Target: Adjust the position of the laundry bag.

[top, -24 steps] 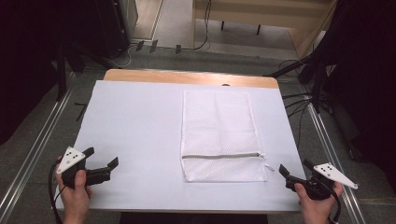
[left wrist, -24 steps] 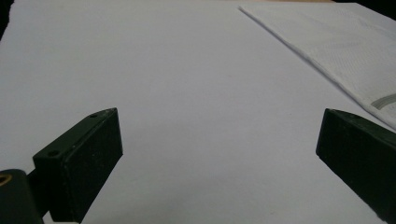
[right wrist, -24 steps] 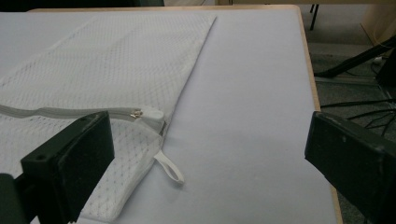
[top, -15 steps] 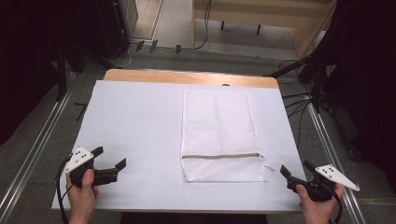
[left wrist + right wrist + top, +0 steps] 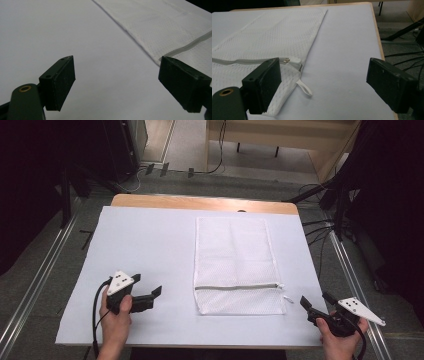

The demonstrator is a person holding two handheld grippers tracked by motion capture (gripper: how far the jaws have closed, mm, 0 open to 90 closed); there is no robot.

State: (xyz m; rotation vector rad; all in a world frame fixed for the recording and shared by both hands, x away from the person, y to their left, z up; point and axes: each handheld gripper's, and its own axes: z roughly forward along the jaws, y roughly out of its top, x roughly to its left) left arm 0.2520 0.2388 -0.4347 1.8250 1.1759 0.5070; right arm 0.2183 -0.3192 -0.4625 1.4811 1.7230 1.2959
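Note:
A white mesh laundry bag (image 5: 232, 260) lies flat on the white table cover, its grey zipper (image 5: 235, 286) running across near its front end. The zipper pull (image 5: 293, 60) sits at the bag's right edge, with a small white loop (image 5: 304, 88) trailing beside it. My left gripper (image 5: 148, 285) is open over the bare cover, left of the bag's front corner (image 5: 160, 58). My right gripper (image 5: 315, 301) is open near the table's front right corner, just right of the bag. Neither holds anything.
A white cover (image 5: 145, 245) spreads over a wooden table (image 5: 200, 202) whose far edge shows. Metal rails (image 5: 35, 275) run along both sides on the floor. Cables (image 5: 320, 227) and dark stands lie beyond the right side.
My left gripper has moved right and forward toward the bag. The right gripper has shifted slightly. The bag lies unchanged.

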